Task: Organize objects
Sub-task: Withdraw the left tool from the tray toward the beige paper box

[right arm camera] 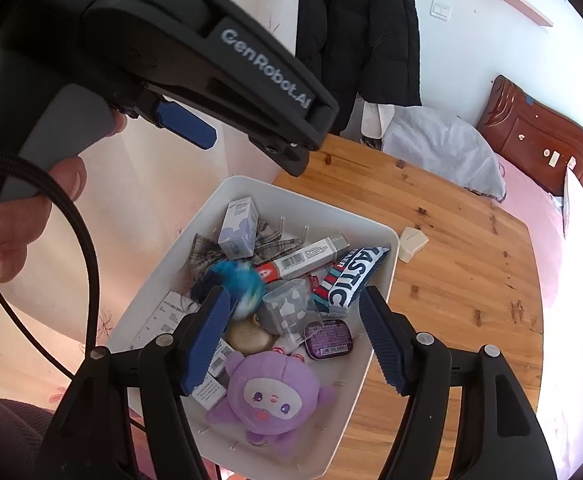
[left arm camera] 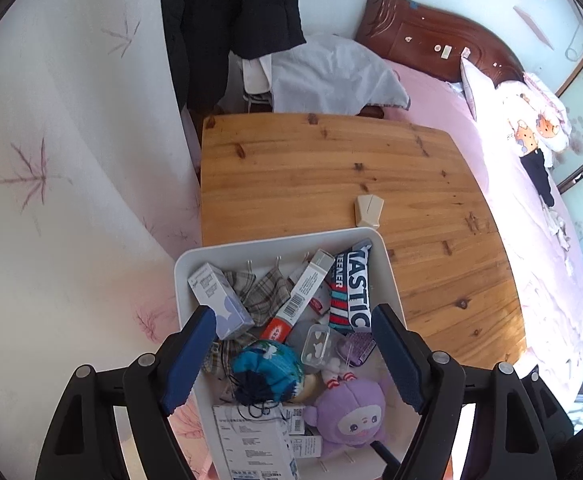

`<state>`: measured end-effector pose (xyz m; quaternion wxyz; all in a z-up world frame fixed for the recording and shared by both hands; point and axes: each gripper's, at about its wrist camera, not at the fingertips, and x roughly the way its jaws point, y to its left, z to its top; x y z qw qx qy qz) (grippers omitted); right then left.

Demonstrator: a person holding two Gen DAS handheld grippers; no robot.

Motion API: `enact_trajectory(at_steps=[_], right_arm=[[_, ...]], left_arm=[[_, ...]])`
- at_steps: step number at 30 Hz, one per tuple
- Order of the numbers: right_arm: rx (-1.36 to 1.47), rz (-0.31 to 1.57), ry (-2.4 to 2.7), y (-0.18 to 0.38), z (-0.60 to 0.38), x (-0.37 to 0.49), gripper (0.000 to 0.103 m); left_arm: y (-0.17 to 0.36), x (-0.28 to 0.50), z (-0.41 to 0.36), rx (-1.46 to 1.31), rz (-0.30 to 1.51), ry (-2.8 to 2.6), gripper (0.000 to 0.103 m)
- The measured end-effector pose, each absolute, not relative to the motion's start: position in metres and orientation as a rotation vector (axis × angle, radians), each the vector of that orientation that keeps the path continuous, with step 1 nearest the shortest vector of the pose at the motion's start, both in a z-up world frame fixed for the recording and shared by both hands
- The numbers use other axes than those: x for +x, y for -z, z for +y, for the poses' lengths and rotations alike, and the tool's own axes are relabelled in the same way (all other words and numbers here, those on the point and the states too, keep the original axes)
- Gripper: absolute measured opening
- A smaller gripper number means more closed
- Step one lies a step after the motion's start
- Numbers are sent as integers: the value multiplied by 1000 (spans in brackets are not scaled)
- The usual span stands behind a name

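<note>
Two tools gaping empty over white bin (left arm camera: pixel 387 264), left tool (right arm camera: pixel 187 124) and hand (right arm camera: pixel 31 216) only in right view

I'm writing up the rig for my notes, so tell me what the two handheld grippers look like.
Both are black plastic frames with silver pivot bolts and two long fingers faced with dark blue ribbed pads. The left gripper, seen from the right wrist camera, carries white "GenRobot.AI" lettering on its body, a grey handle and a black braided cable looping below it. The right gripper shows the same frame and pads.

Bright daylight floods in from the right, blowing out the bed (left arm camera: pixel 503 128). Fisheye curvature bends the edges. The blue toy (right arm camera: pixel 240 285) blurs.
</note>
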<state>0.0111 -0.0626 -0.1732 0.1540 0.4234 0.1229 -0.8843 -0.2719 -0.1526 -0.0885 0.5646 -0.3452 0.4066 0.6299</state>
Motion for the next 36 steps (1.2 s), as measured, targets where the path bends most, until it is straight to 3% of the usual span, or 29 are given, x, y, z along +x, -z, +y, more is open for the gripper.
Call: enact_trajectory(at_steps=[36], right_arm=[[1348,131,2597,175,31,-15,71]], left_arm=[[94,-199,-118,-627,1102,-1419,81]])
